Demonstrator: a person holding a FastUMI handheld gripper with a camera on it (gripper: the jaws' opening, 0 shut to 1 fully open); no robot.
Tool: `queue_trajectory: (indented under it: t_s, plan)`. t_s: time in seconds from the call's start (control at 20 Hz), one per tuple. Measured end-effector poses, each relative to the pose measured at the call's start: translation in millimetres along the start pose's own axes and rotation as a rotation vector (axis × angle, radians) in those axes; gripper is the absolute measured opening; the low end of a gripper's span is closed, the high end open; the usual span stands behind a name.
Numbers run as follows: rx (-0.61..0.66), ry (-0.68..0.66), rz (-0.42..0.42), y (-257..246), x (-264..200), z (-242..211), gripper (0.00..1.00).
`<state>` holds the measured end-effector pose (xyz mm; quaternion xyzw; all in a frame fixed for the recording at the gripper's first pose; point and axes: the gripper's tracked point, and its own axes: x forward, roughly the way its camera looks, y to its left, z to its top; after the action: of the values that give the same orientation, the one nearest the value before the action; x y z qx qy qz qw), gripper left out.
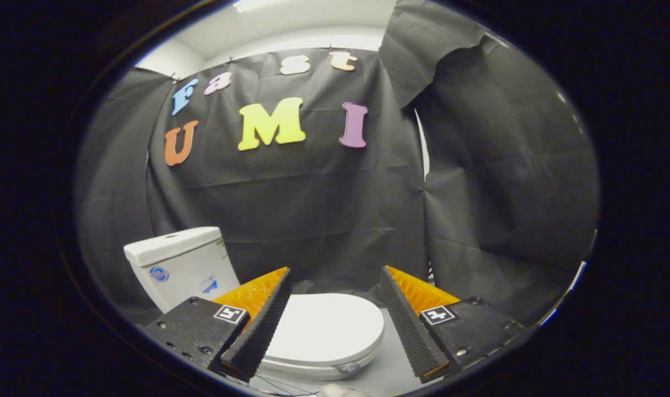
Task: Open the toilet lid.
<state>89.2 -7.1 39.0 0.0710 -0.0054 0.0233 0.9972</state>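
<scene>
In the gripper view, the gripper [335, 314] is seen released, fingers spread wide. The toilet lid [327, 326] lies closed between them, just ahead, the cistern [180, 264] behind it. The lid is judged rigid, light, slippery — best caught under its front rim.

Toilet lid [327, 326]: plain white, lying closed. Tank [180, 264]: white, with small blue marks on its front, perhaps stickers. Booth wall [324, 215]: black cloth, creased; floor [393, 369] pale grey.
</scene>
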Motion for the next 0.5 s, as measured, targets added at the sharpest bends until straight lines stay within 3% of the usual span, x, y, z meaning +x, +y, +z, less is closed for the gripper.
queue_trajectory:
  t_s: [0.25, 0.5]
  plan:
    - [0.161, 0.076, 0.005, -32.1, 29.8, -28.5, 0.99]
    - [0.362, 0.205, -0.016, -59.4, 46.2, -94.2, 0.99]
